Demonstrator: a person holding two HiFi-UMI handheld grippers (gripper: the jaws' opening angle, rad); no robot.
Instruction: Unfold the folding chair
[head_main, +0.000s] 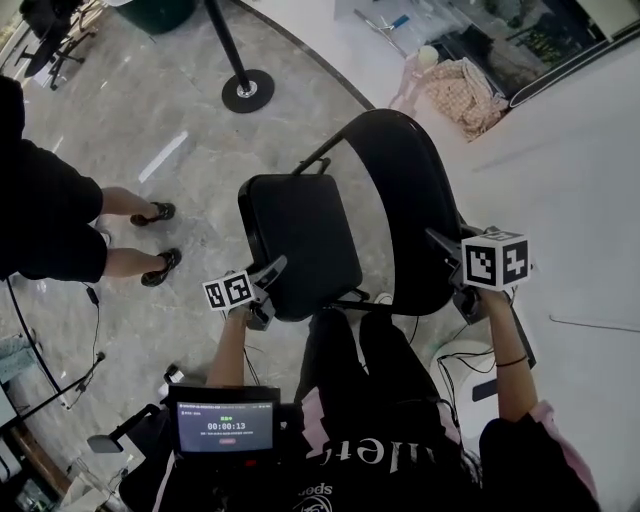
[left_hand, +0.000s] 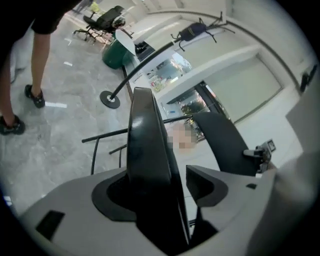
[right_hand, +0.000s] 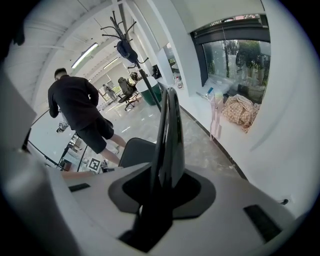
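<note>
A black folding chair stands on the marble floor, its seat (head_main: 300, 240) to the left and its curved backrest (head_main: 405, 200) to the right. My left gripper (head_main: 268, 285) is at the seat's near left corner. In the left gripper view the seat (left_hand: 147, 145) runs edge-on between the jaws of the left gripper (left_hand: 165, 192); a gap shows on the right side, so it is open. My right gripper (head_main: 445, 250) is shut on the backrest's near edge. The backrest (right_hand: 167, 140) is clamped edge-on in the right gripper (right_hand: 162, 192).
A person in black (head_main: 50, 210) stands on the floor left of the chair. A stanchion base (head_main: 247, 90) is behind it. A patterned cloth bundle (head_main: 465, 90) lies by the white wall at the right. A small screen (head_main: 225, 425) hangs at the holder's chest.
</note>
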